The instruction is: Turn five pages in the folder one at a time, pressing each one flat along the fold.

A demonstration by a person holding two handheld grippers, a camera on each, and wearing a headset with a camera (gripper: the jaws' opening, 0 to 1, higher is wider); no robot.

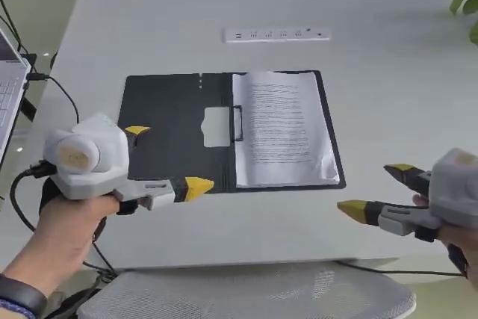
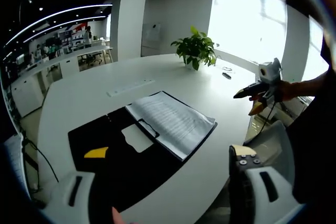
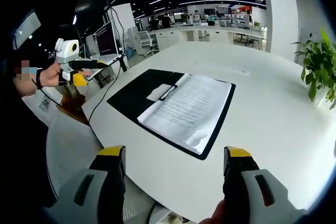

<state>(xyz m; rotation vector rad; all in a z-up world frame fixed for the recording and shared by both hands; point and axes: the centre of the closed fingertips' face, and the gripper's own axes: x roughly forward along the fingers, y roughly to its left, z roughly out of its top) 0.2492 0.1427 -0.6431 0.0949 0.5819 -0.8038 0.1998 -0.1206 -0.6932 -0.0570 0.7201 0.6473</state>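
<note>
Open black folder [image 1: 175, 136] flat on white worktop [image 1: 373, 72], ahead of both grippers. Sheaf of printed pages [image 1: 280, 128] on the right half, inner edge beside the clip [image 1: 237, 123] at the fold. Left half black cover with a small white patch, no turned page on it. Long axis of pages and fold pointing away from the person.

Left gripper [image 1: 169, 159] released, jaws wide, hovering over the near edge of the left half, close to the fold's near end. Right gripper [image 1: 375, 188] likewise released, jaws apart, off the folder, just near-right of the pages' loose corner [image 1: 328, 173]. Nothing gripped, no page lifted yet.

Free edge of pages on the right side, so right gripper judged nearer for the lift, sweep leftward across the fold. Left gripper well placed for pressing.
</note>
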